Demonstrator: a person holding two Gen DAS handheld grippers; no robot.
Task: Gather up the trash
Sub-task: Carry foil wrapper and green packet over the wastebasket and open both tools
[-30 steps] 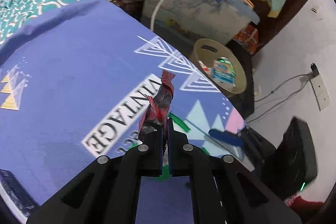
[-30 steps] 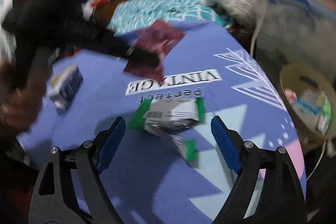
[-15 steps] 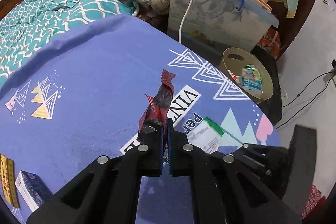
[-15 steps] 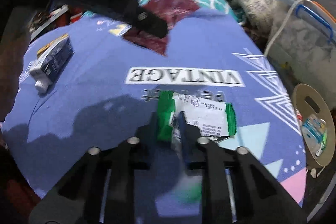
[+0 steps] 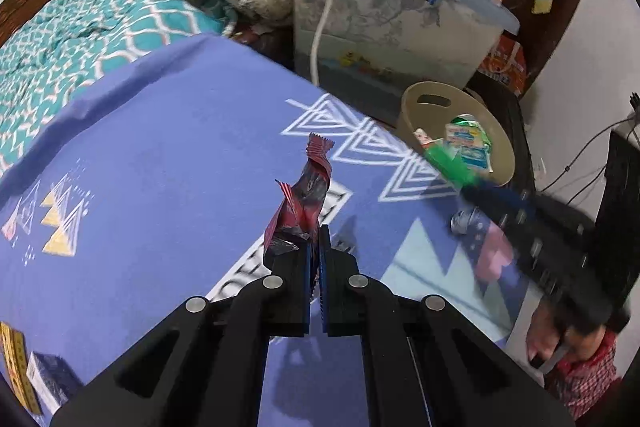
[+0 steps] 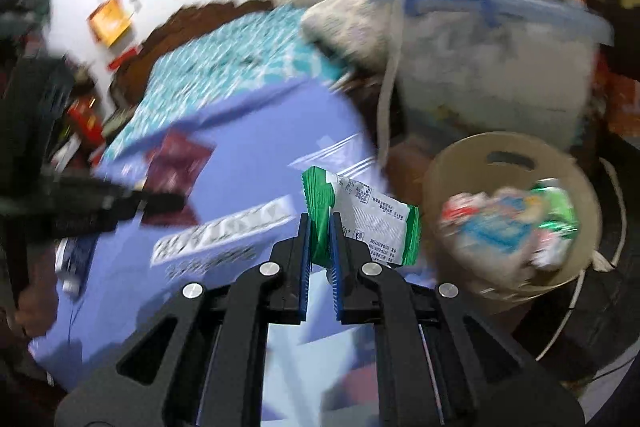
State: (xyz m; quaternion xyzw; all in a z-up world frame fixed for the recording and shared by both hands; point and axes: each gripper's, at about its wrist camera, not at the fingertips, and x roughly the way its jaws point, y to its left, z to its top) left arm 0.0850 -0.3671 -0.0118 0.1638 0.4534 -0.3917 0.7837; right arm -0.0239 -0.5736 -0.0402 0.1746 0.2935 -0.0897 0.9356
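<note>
A crumpled red snack wrapper stands upright, pinched at its lower end above the purple cloth. A green-and-white printed wrapper, clamped at its green end, hangs beside the beige trash bin, which holds several wrappers.

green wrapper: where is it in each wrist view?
Left wrist: green wrapper at right of centre, blurred, on the right gripper's tip, in front of the bin.
Right wrist: centre, clamped in the right gripper, left of the bin.
Shared landmark: beige bin.
</note>
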